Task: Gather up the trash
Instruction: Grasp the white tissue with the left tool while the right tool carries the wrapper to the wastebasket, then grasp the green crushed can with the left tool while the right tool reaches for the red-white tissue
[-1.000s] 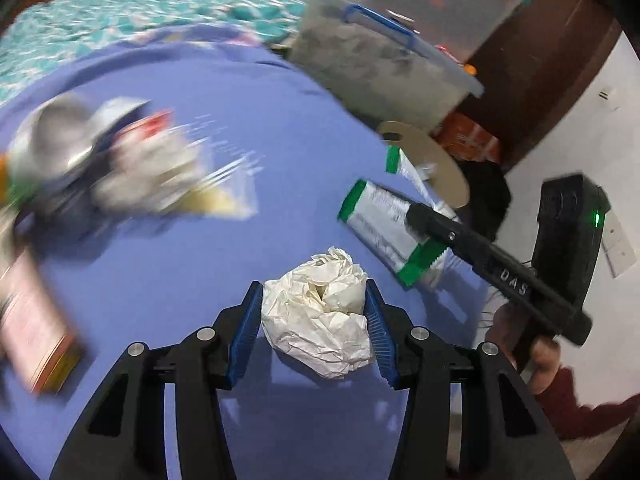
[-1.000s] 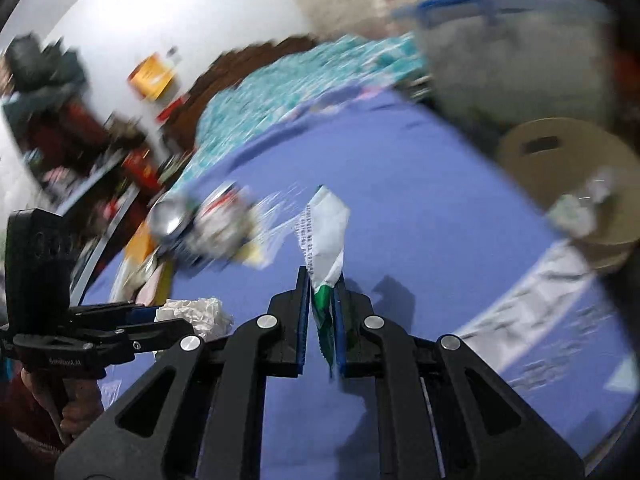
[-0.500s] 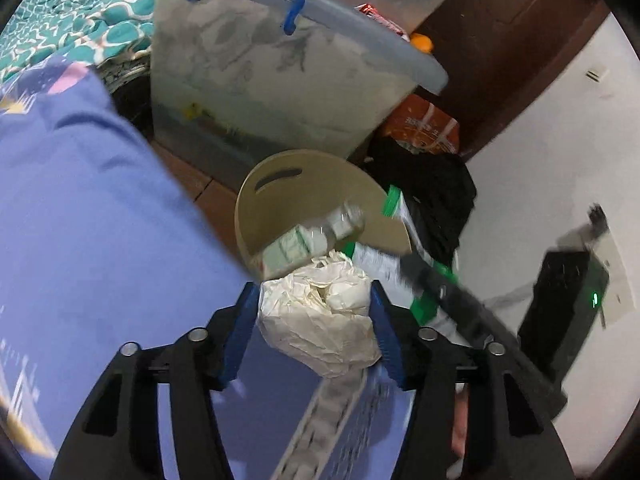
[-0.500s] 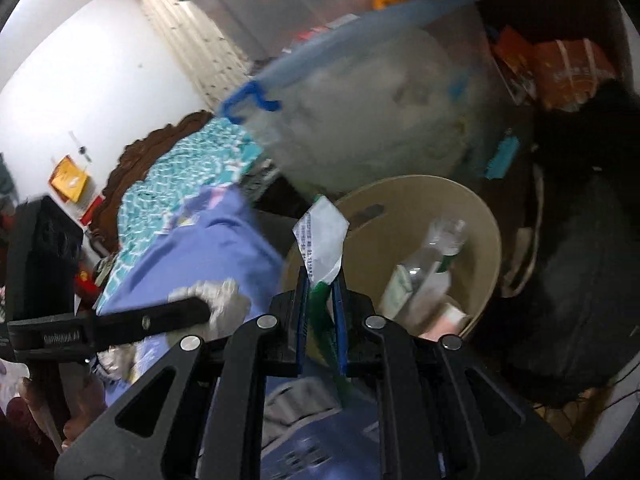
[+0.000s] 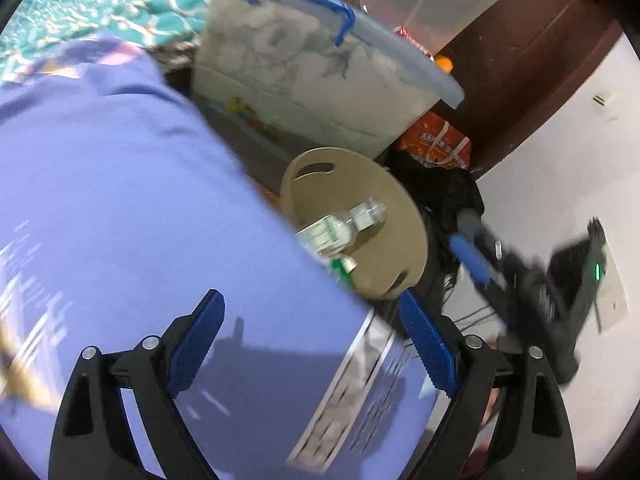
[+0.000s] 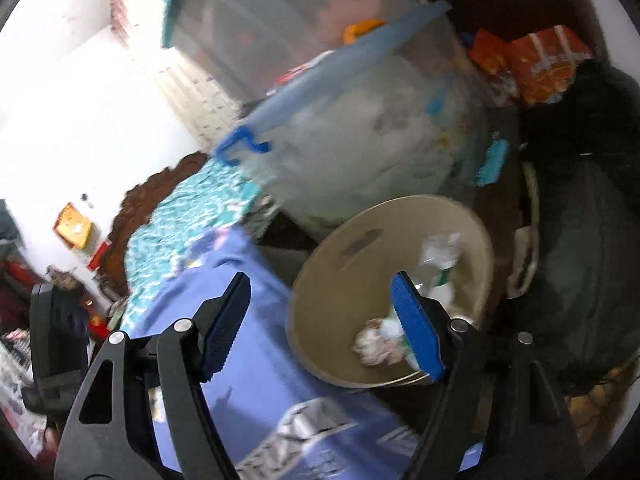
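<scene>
A tan round bin [image 5: 384, 264] stands on the floor beside the purple bed cover [image 5: 120, 200]. It holds a clear plastic bottle [image 5: 340, 228]. In the right wrist view the bin [image 6: 328, 288] also holds the bottle [image 6: 438, 256] and crumpled paper [image 6: 376, 344]. My left gripper [image 5: 316, 336] is open and empty over the cover's edge, short of the bin. My right gripper [image 6: 320, 324] is open and empty just above the bin's rim. It also shows blurred in the left wrist view [image 5: 520, 280].
A large clear storage tub with blue handles [image 5: 320, 80] stands behind the bin, with another tub above it. Black bags [image 6: 580, 240] and orange packets [image 5: 436, 144] lie to the bin's right. A teal patterned bedspread [image 6: 180, 220] lies beyond the purple cover [image 6: 260, 380].
Both grippers opened. The crumpled paper left my left gripper and the green-and-white wrapper left my right gripper; paper now lies in the bin.
</scene>
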`<state>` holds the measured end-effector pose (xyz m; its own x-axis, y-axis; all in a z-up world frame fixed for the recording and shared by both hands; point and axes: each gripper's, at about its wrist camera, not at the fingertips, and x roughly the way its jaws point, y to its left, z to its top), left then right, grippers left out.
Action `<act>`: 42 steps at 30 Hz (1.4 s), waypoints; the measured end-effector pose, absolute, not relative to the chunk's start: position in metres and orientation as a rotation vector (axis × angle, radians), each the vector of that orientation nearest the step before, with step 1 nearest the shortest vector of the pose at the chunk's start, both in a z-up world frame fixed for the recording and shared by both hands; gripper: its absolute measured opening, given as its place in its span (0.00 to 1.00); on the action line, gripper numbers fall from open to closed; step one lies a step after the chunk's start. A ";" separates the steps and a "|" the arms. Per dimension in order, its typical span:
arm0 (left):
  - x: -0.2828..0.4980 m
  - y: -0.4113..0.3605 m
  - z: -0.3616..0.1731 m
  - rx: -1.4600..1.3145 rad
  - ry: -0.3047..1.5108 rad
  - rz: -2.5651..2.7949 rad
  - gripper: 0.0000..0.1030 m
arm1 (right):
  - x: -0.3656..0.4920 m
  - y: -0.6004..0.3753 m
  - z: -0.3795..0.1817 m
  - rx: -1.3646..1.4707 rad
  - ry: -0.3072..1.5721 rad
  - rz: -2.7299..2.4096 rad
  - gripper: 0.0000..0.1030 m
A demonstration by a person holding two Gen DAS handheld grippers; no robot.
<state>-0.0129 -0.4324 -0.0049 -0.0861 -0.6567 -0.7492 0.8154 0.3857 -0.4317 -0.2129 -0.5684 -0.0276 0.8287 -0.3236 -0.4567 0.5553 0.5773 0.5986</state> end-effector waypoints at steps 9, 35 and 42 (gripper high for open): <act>-0.008 -0.234 -0.014 0.225 0.964 -0.920 0.83 | -0.092 -0.467 -0.024 0.739 0.504 -0.146 0.69; 0.033 -0.001 -0.032 -0.105 0.845 -0.461 0.83 | 0.138 -0.283 -0.024 0.351 0.932 0.104 0.65; 0.033 0.003 -0.033 -0.160 0.852 -0.445 0.89 | 0.074 -0.246 -0.006 0.187 0.863 0.155 0.65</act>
